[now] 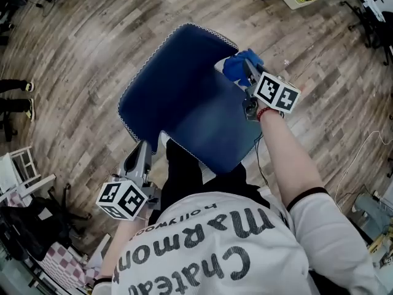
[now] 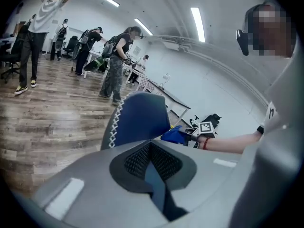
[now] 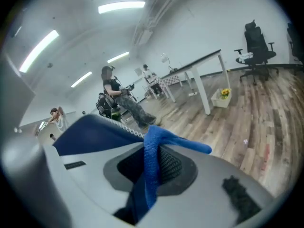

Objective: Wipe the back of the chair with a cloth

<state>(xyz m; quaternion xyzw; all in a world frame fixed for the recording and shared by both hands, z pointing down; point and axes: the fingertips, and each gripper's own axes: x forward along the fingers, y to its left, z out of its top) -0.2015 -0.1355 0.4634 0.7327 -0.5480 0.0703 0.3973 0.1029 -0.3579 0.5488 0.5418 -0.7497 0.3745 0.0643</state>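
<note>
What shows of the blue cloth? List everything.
The cloth is bright blue, soft-looking fabric, bunched into a fold. The right tongs are shut on it, a loose end poking past their tips. It sits at the edge of the dark blue chair, seemingly touching it.

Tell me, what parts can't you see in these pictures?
- Chair legs: head view, hidden under its blue padding.
- Where the cloth touches the chair: right gripper view, the right gripper's own body blocks it.
- Whether the left gripper pinches the chair: left gripper view, only a blue sliver shows between its jaws.
</note>
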